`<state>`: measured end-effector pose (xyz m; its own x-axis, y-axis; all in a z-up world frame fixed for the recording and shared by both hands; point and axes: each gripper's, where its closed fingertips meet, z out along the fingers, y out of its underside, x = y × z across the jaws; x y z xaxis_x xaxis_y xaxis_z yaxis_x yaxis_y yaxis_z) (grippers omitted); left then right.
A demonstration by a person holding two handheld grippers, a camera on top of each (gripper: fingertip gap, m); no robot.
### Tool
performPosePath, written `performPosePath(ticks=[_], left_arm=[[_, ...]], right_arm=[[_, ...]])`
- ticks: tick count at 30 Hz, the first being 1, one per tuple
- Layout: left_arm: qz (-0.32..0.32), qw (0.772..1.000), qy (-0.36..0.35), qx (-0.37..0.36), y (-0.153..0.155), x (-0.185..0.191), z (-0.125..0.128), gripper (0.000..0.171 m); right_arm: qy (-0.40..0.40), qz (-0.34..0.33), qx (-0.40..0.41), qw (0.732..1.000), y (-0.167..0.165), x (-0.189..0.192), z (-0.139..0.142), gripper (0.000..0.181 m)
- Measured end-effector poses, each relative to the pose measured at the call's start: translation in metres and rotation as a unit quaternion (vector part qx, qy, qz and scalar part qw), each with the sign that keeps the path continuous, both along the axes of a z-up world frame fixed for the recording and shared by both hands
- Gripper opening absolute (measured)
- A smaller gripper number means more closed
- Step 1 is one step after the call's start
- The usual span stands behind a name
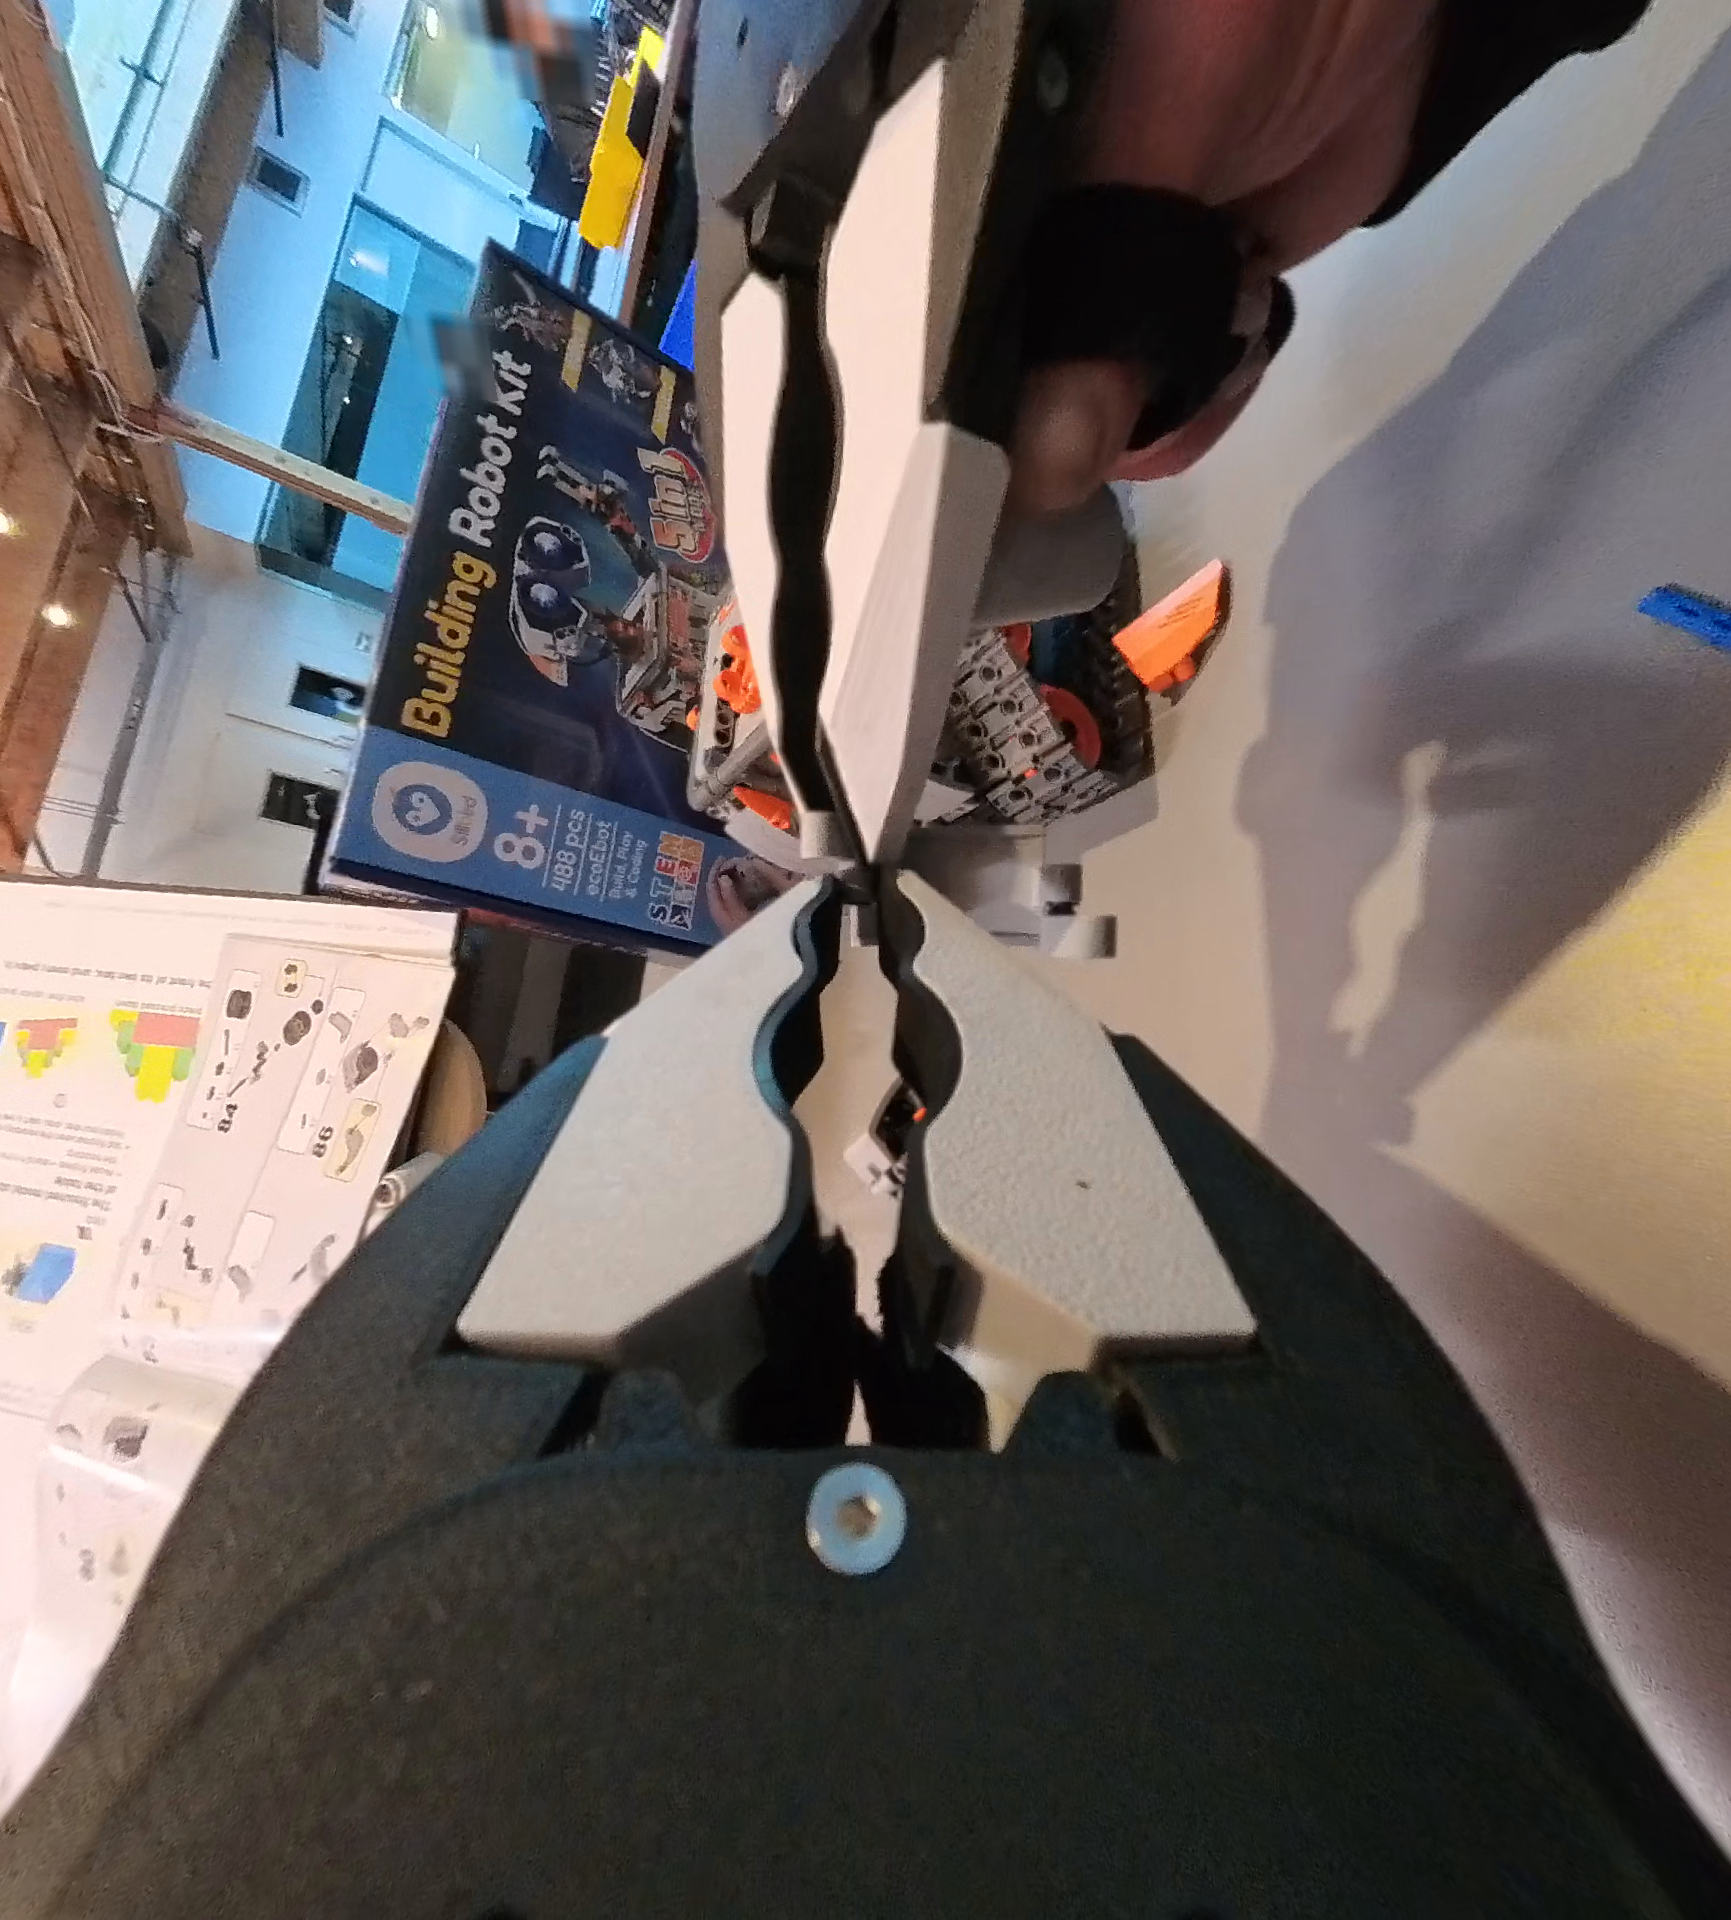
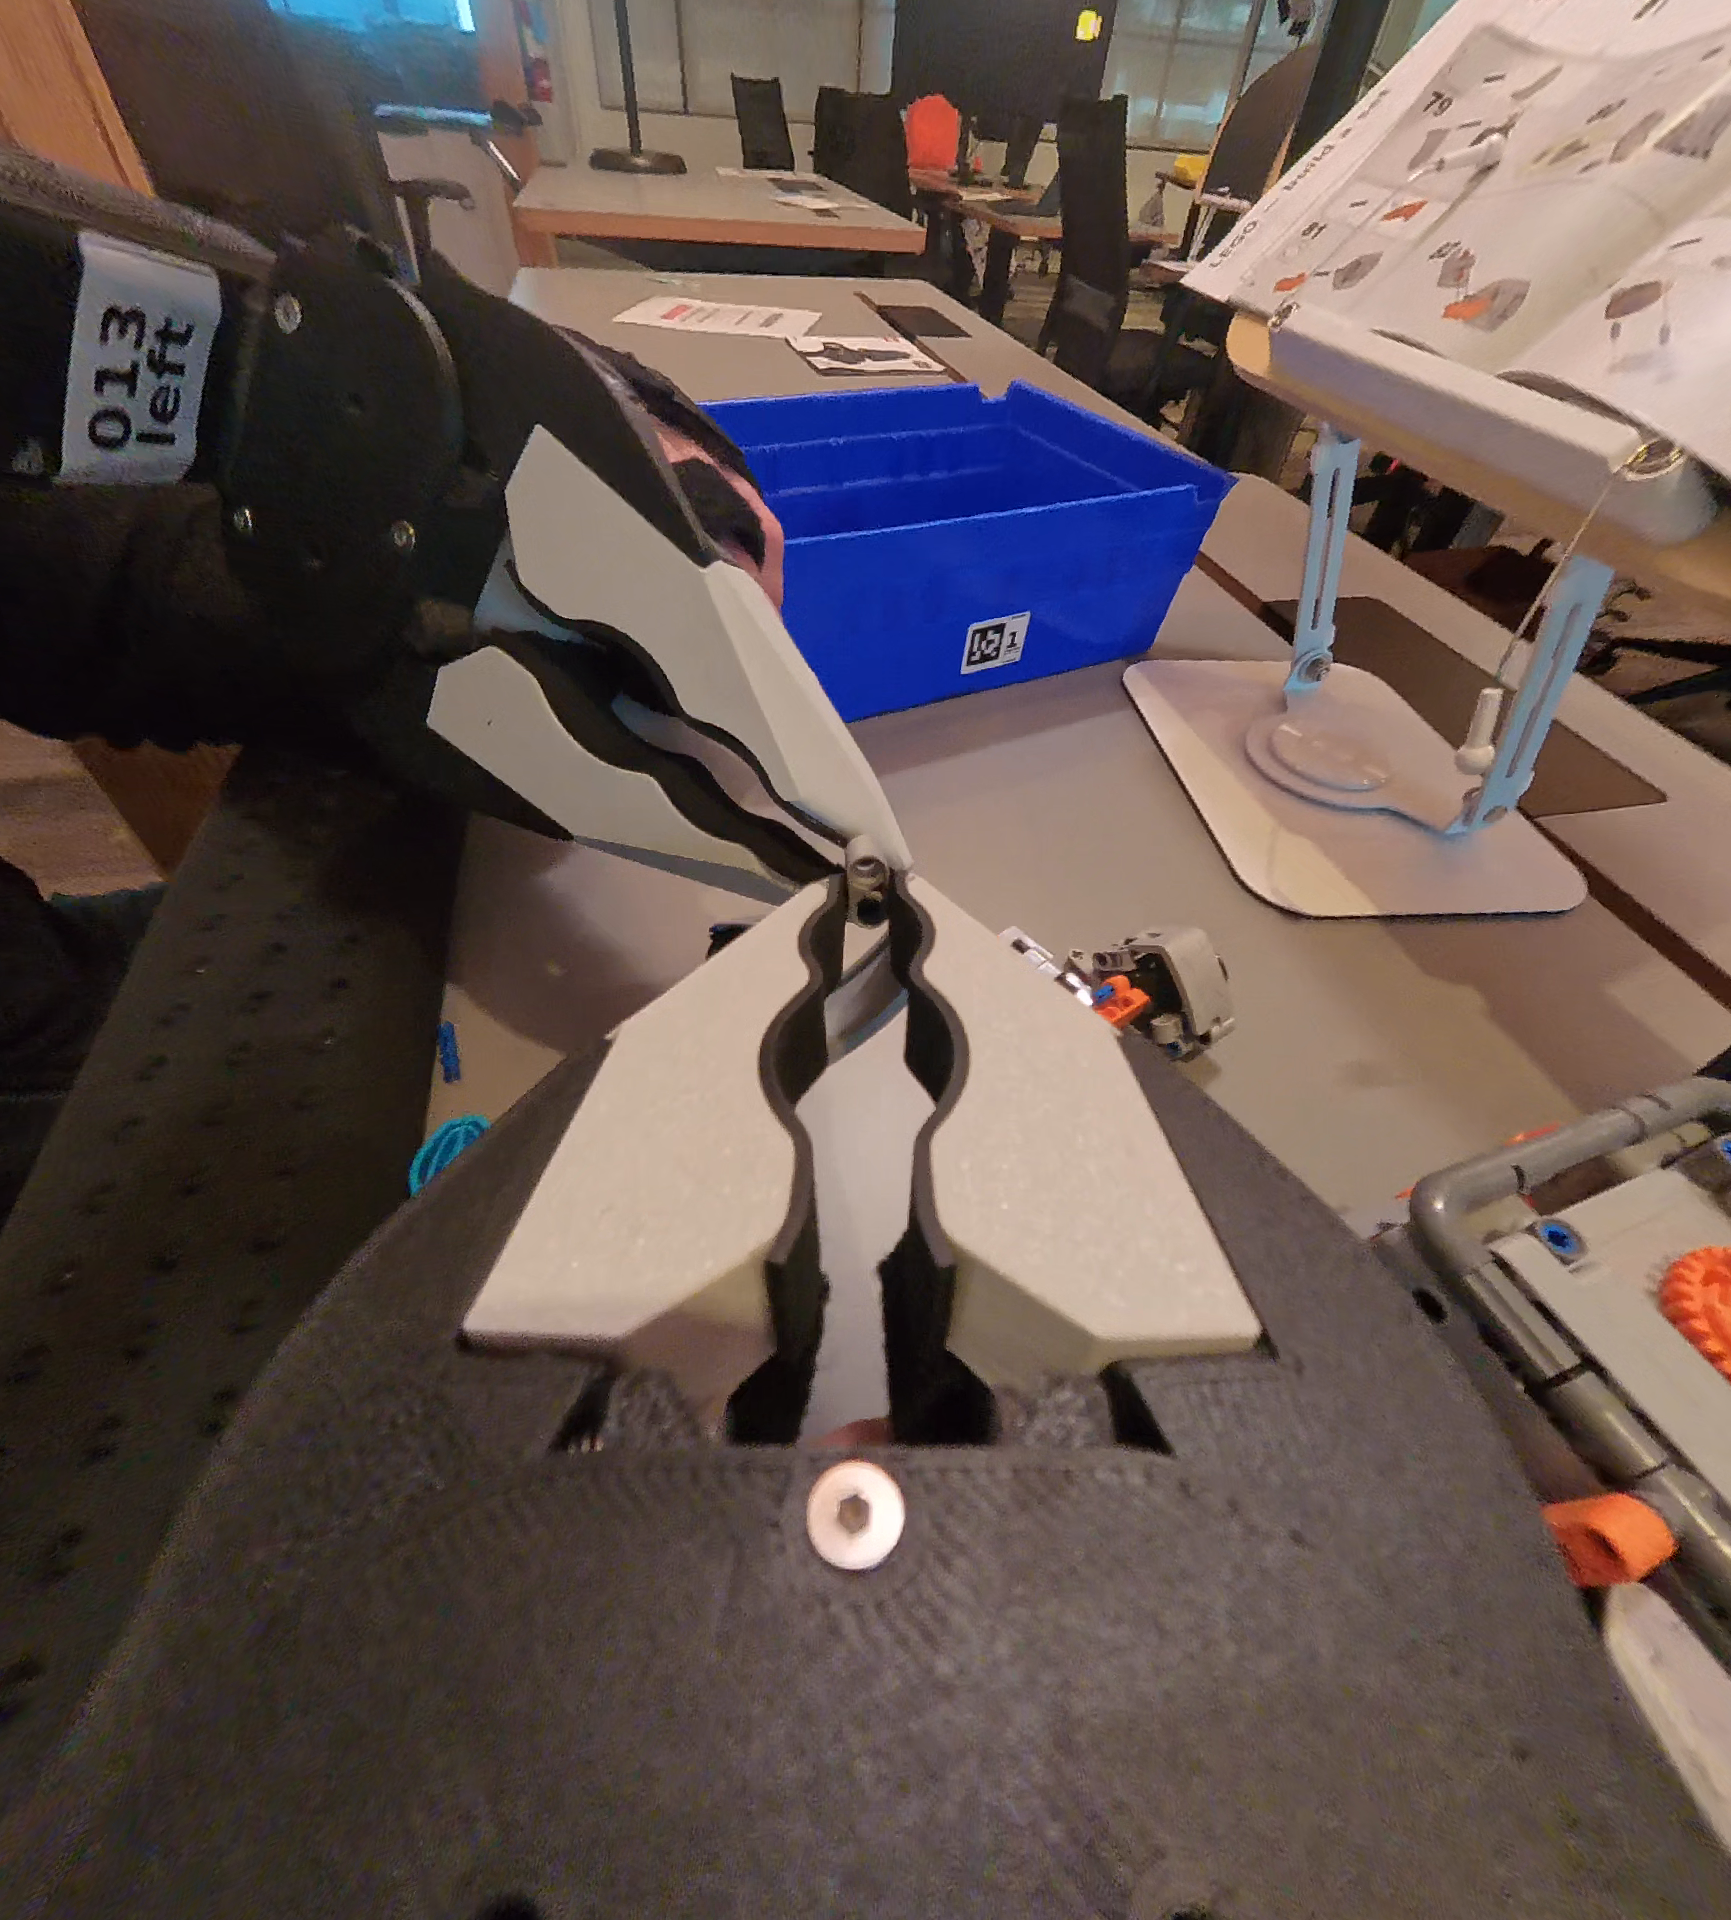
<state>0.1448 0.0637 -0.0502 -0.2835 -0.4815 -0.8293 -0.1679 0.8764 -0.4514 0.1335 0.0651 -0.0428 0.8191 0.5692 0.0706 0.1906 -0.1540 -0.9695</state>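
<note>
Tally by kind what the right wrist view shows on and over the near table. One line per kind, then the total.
Grippers: 2, the right gripper and the left gripper, jaws meeting tip to tip
Small grey part pinched between them: 1
Blue bin: 1
Booklet stand: 1
Brick-built models: 2, the small model and the large model
Total: 7
</note>
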Motion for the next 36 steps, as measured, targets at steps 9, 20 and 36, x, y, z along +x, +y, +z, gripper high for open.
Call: performPosePath(ticks=[9,20,36], left_arm=[[-0.008,1.0,-0.012,-0.007,-0.003,-0.002,0.007,0.003],[-0.004,1.0,-0.01,-0.016,0.001,0.001,0.007,0.004],[-0.037,0.995,0.058,-0.077,0.01,-0.015,0.002,0.02]], right_arm=[[-0.009,-0.004,0.017,1.0,-0.003,-0.001,0.007,0.004],[0.016,-0.011,0.015,1.0,0.0,0.001,0.008,0.005],[0.001,-0.02,0.002,1.0,0.002,0.003,0.002,0.005]])
